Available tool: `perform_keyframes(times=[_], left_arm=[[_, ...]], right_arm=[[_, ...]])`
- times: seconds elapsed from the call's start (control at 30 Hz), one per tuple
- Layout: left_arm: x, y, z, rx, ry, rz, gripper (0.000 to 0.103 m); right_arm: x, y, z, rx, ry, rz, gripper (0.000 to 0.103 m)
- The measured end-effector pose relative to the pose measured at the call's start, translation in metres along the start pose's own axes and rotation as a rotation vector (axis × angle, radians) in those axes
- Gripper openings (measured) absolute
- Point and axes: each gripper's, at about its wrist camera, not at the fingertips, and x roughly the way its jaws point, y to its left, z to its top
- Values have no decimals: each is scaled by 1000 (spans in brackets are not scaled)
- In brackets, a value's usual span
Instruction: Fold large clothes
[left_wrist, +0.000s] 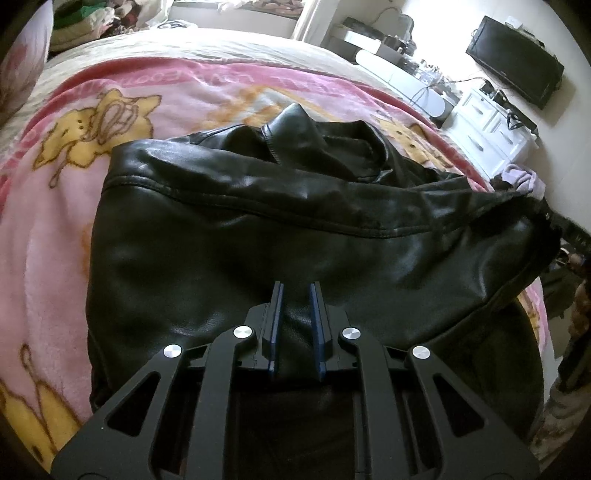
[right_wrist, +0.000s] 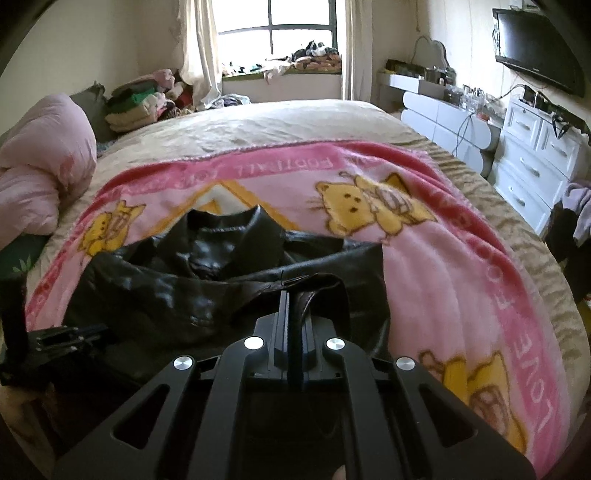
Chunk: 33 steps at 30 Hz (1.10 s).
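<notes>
A black leather jacket (left_wrist: 258, 221) lies spread on a pink cartoon blanket (left_wrist: 48, 240), collar toward the far side. My left gripper (left_wrist: 296, 291) is at its near hem, and leather fills the narrow gap between the blue pads, so it is shut on the jacket. In the right wrist view the jacket (right_wrist: 166, 288) is bunched. My right gripper (right_wrist: 291, 295) is shut on a folded leather edge that curls around its right finger. The left gripper (right_wrist: 62, 343) shows at the lower left there. In the left wrist view the jacket's right side is drawn out to the right edge.
The blanket (right_wrist: 443, 277) covers a bed with a beige cover (right_wrist: 277, 125). A rolled pink duvet (right_wrist: 44, 166) and a stack of folded clothes (right_wrist: 136, 103) sit at the far left. White drawers (right_wrist: 535, 166) and a wall TV (right_wrist: 535, 40) stand on the right.
</notes>
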Motion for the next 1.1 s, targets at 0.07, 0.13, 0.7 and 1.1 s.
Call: perform_keyframes(times=[0.07, 0.13, 0.7, 1.1], left_arm=[[0, 1, 0, -5, 0, -1, 8], [0, 0, 0, -6, -1, 0, 8], [1, 4, 3, -17, 0, -5, 7], [1, 4, 3, -24, 0, -7, 7]], right_arm=[[5, -5, -4, 17, 20, 3, 5], [9, -8, -5, 31, 40, -6, 8], [49, 38, -1, -39, 119, 59, 52], [104, 50, -24, -59, 229, 17, 56]])
